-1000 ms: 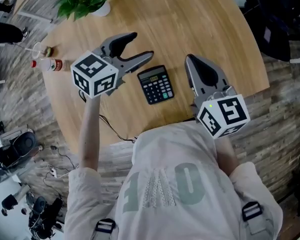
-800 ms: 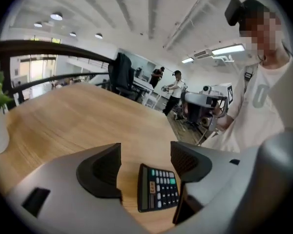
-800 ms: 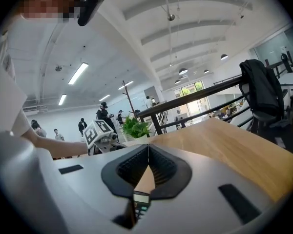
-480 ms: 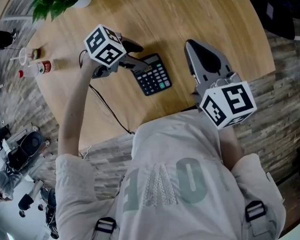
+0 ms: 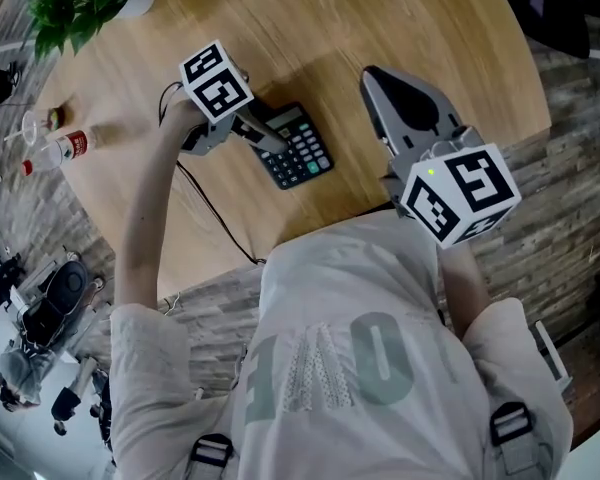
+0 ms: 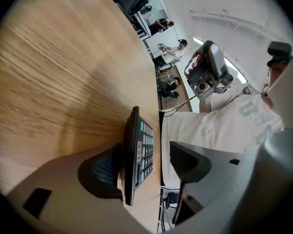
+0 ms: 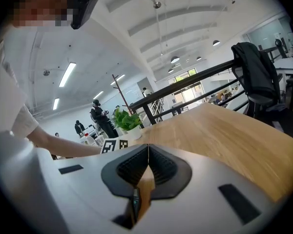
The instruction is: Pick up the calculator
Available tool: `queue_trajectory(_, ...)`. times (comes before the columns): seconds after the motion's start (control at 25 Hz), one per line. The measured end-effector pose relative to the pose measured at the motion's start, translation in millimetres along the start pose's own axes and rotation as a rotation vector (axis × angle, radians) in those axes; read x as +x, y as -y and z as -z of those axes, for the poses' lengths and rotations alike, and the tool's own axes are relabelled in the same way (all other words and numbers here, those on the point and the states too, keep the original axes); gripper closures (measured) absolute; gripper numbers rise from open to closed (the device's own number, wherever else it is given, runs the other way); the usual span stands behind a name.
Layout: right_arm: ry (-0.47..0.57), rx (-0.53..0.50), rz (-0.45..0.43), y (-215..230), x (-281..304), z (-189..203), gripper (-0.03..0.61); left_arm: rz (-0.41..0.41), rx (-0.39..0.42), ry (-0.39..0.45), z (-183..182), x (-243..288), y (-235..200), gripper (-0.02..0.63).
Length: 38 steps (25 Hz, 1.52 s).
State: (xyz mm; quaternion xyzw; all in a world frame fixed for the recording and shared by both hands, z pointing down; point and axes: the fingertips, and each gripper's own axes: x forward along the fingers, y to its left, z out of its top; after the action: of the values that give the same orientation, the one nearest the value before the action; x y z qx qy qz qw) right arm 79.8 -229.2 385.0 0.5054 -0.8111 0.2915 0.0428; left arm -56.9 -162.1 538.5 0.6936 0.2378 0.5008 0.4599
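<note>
Left gripper view: left gripper (image 6: 151,165), jaws apart, straddles the calculator (image 6: 136,150), perhaps tilted; close squarely across it; right gripper (image 7: 147,165) pressed together, empty.

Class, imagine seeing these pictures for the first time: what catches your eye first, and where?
First, the left gripper over the round wooden table, jaws apart around the black calculator. To its right, the right gripper hovers shut and empty. A green plant sits at the table's far left edge.
</note>
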Motion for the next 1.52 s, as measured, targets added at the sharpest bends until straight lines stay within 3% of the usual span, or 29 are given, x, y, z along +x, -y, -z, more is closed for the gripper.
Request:
queue_trajectory(0.36, -0.022, 0.005, -0.009, 2.9, 9.6, 3.2, 0.56, 0.072, -0.06, -0.049, 3.1, 7.3, -2.8, 0.321)
queue_trajectory(0.6, -0.027, 0.002, -0.02, 1.3, 15.6, 2.7, 0.56, -0.051, 0.012, -0.127, 8.2, 9.4, -19.9, 0.481)
queue_trajectory(0.92, -0.02, -0.012, -0.032, -2.5, 16.9, -0.8, 0.56, -0.081, 0.031, -0.152, 8.7, 9.8, -21.6, 0.489)
queue_trajectory(1.08, -0.019, -0.023, -0.035, -5.1, 14.2, -2.2, 0.56, -0.12, 0.106, -0.147, 7.2, 9.9, -15.6, 0.492)
queue_trajectory(1.32, -0.023, -0.065, -0.027, -8.5, 3.0, -5.7, 0.56, -0.281, 0.287, -0.118, -1.3, -0.9, 6.9, 0.497)
queue_trajectory(1.52, 0.002, -0.094, -0.044, -22.3, -6.2, -15.1, 0.56, -0.465, 0.377, 0.059, -23.2, -36.9, 24.7, 0.497)
